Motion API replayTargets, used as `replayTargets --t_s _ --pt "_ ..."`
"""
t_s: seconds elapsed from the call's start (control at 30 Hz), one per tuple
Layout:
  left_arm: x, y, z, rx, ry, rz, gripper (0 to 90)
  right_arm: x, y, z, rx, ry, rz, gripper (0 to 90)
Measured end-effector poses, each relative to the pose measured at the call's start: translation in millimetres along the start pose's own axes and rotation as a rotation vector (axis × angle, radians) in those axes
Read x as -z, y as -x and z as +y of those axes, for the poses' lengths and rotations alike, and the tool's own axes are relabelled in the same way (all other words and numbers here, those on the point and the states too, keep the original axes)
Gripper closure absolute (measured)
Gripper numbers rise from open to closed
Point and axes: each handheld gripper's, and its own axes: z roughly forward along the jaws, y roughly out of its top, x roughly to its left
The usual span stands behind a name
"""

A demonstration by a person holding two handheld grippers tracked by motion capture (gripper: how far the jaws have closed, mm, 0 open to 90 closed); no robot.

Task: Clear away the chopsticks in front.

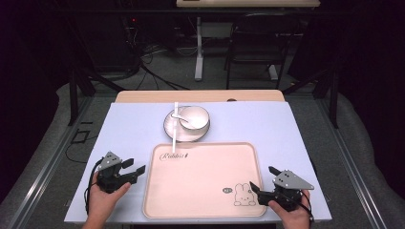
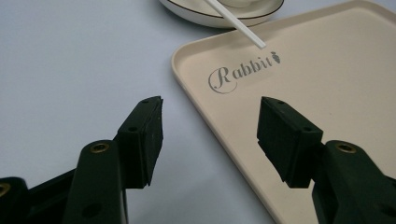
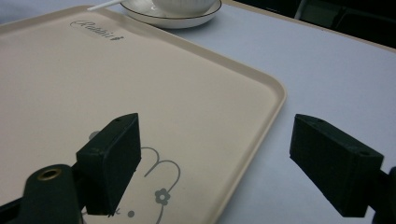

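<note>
Beige tray (image 1: 200, 200), open claws (image 1: 138, 170) flanking

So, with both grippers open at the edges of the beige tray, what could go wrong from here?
1. The long white spoon handle overhangs the beige rectangular tray; lifting the tray might knock it.
2. The left gripper and right gripper straddle only thin rims, so the tray could tilt or slip.

In my left gripper view the plate (image 2: 219, 11) was cut off by the top edge, and the stick (image 2: 236, 23) ran out there too. In my right gripper view the bowl (image 3: 180, 4) lost its top, and the rabbit (image 3: 156, 186) was half behind my jaw.
</note>
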Motion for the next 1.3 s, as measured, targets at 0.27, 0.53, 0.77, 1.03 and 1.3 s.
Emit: replayTargets --t_s 0.27,0.53,0.77,1.03,1.3 --pt "-2.5 -4.0 -1.2 0.043 -0.016 -0.007 40.1 1.1 2.1 -1.5 -0.011 -0.003 -0.007 15.3" --pt "1.0 -5.2 0.2 0.084 -0.020 -0.021 38.0 0.1 -1.0 -0.3 -0.003 0.003 -0.036 14.6" --pt "5.4 -3.4 8.9 0.104 -0.006 -0.034 36.2 3.4 -1.5 0.2 -0.011 0.043 -0.027 14.6" --pt "3.6 0.2 26.5 0.103 -0.013 -0.053 35.4 3.2 -1.7 -1.8 -0.017 0.090 0.012 14.6" --pt "0.7 3.7 49.6 0.084 -0.025 -0.037 34.2 3.0 -4.3 -1.8 0.011 0.091 0.000 14.5"
